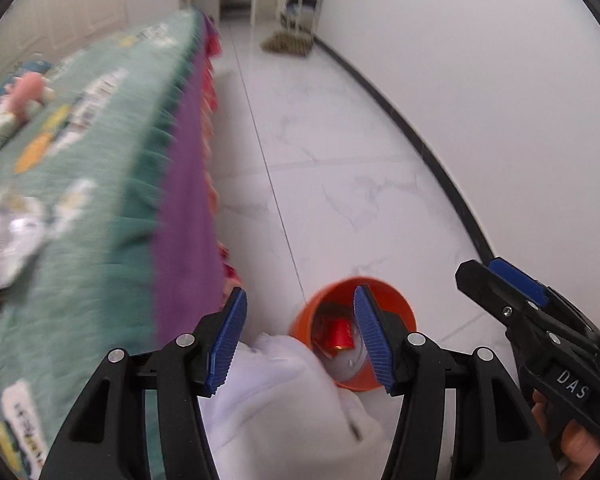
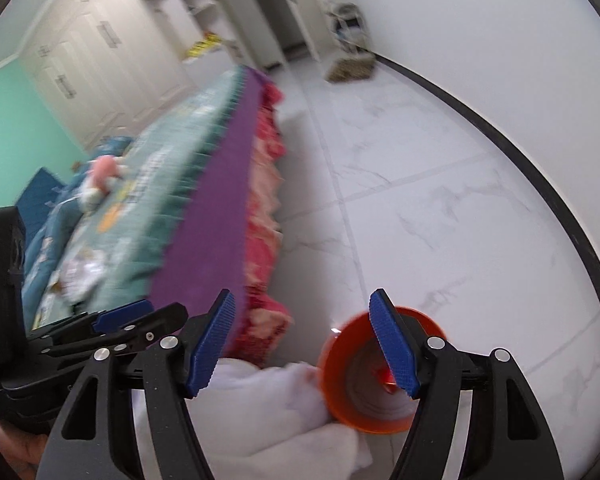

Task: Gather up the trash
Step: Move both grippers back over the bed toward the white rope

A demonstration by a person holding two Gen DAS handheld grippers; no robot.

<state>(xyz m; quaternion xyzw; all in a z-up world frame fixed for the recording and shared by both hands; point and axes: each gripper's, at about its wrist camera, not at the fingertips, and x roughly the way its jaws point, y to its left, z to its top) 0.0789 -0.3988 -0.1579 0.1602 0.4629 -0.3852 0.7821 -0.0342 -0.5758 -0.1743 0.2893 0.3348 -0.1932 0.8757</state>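
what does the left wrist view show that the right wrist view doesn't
Only the left wrist view shows the red wrapper clearly inside the orange bin, and the right tongs. Only the right wrist view shows the white wardrobe, the mint green wall and the left tongs. Both show the bed, the pink plush toy and the white cloth.

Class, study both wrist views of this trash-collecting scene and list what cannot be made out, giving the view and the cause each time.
- Left wrist view: print on the crumpled wrapper on the bed, smeared by motion blur.
- Left wrist view: part of the orange bin and its contents, behind the left gripper finger.
- Right wrist view: the red item in the bin, blurred and partly behind the right gripper finger.
- Both views: the white cloth, cut by the lower edge.
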